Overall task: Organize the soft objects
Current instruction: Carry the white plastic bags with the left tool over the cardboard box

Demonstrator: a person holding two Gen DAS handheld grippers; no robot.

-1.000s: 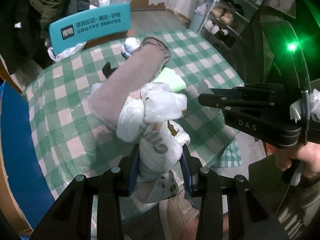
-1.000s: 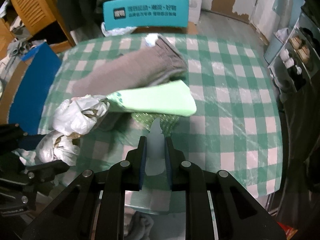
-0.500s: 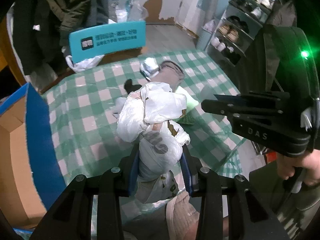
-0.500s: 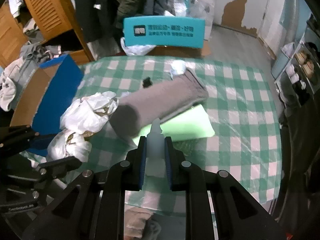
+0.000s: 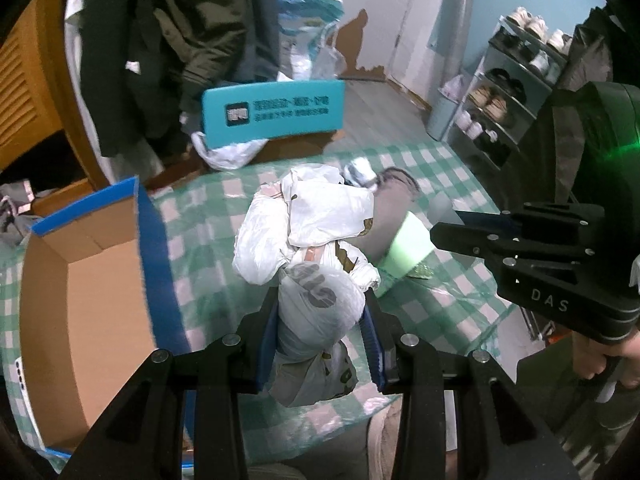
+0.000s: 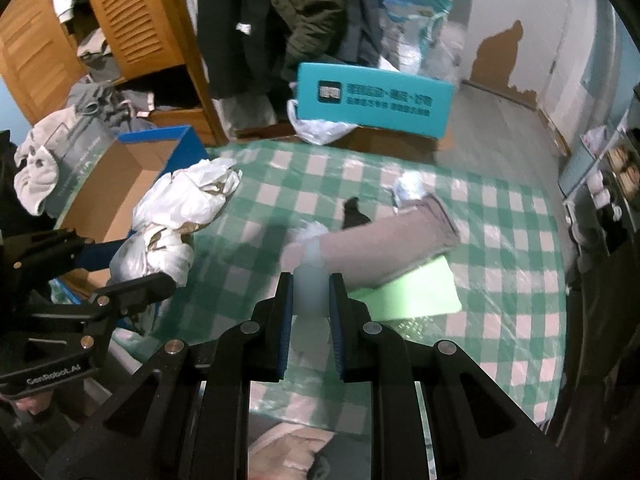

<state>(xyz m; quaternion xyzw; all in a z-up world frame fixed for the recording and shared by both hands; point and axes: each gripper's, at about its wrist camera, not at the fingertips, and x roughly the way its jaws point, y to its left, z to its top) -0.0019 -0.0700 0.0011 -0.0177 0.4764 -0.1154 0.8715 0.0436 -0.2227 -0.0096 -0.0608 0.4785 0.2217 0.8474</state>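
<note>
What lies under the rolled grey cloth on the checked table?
A pale green sheet sticks out from beneath the grey cloth, on the checked tablecloth. How far it runs underneath is covered.

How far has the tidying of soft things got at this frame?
Nothing looks put away: the visible part of the cardboard box is bare. In hand: the left gripper clamps a bundle of white plastic bags; the right gripper pinches a translucent piece. Left on the checked tablecloth: grey rolled cloth, green pad.
</note>
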